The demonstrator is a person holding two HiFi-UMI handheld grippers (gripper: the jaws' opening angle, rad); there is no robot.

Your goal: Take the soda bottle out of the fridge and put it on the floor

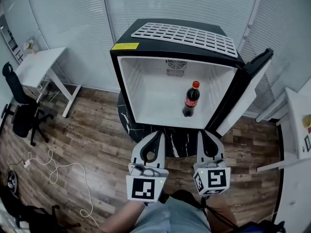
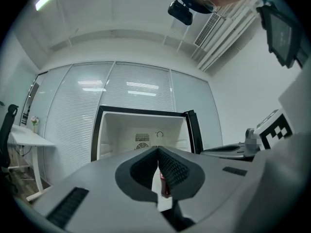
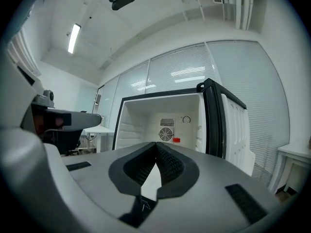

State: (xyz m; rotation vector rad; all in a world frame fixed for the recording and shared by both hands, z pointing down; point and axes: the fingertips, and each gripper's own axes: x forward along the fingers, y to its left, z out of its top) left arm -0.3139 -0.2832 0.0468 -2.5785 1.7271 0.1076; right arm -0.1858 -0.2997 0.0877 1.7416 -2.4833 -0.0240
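The soda bottle [image 1: 191,100], dark with a red cap and red label, stands upright on the right of the white inside of the open fridge [image 1: 127,76]. The fridge door [image 1: 249,92] is swung open to the right. Both grippers are held side by side in front of the fridge, short of its opening, pointing at it. My left gripper [image 1: 159,132] is shut with nothing held; between its fingers a sliver of the bottle [image 2: 164,183] shows. My right gripper [image 1: 203,131] is shut and empty too; over it the bottle's red cap [image 3: 176,140] shows.
The fridge stands on a dark marbled round base [image 1: 146,127] over a wooden floor [image 1: 97,140]. A white desk [image 1: 39,67] and black office chair [image 1: 19,106] are at the left, a white cable [image 1: 58,169] lies on the floor, and a white table [image 1: 299,125] is at the right.
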